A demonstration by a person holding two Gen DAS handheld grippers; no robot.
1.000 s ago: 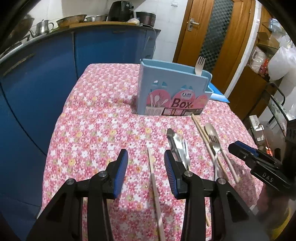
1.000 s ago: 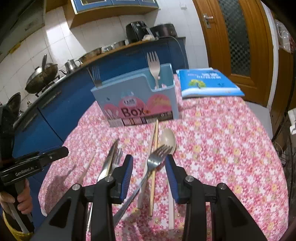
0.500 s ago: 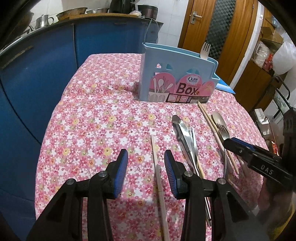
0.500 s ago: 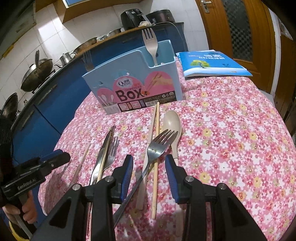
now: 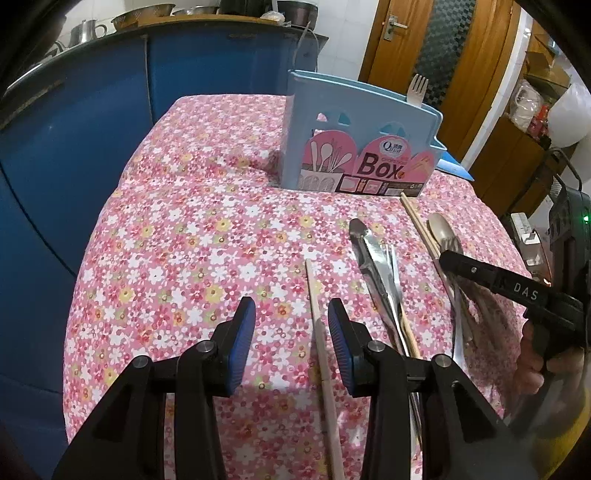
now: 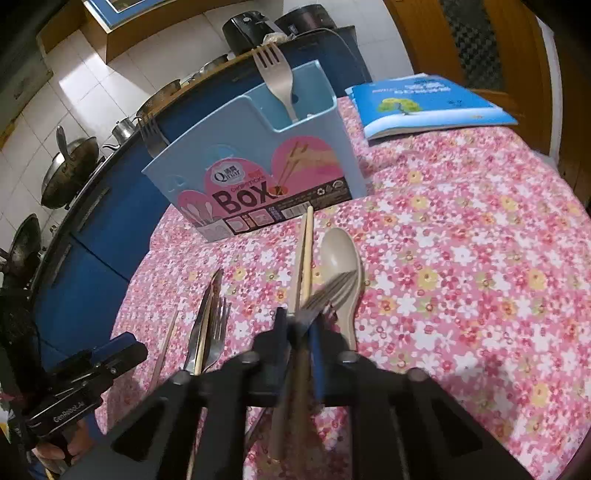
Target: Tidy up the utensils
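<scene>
The right tongs (image 6: 297,332) are closing on a fork (image 6: 328,291) lying on the flowered tabletop (image 6: 461,258), its handle between the pads; the left tongs (image 5: 291,325) hover apart over a single chopstick (image 5: 321,343); beyond lie a beige spoon (image 6: 340,258) and chopsticks (image 6: 306,251); farthest stands the blue utensil box (image 6: 258,166), holding forks.

Table (image 5: 192,229): covered in a pink floral cloth. Blue cabinets (image 5: 92,122) curved round behind it under a wooden-edged counter (image 5: 207,20) that bore steel pots (image 5: 86,29), a colander (image 5: 147,13) and dark appliances (image 6: 245,27). Wall (image 6: 96,85): white tile. Woks (image 6: 68,170) stood at the left. Wooden door (image 5: 436,62): dark patterned glass panel, metal handle (image 5: 391,27). Shelf (image 5: 532,110) at the right held bags.
</scene>
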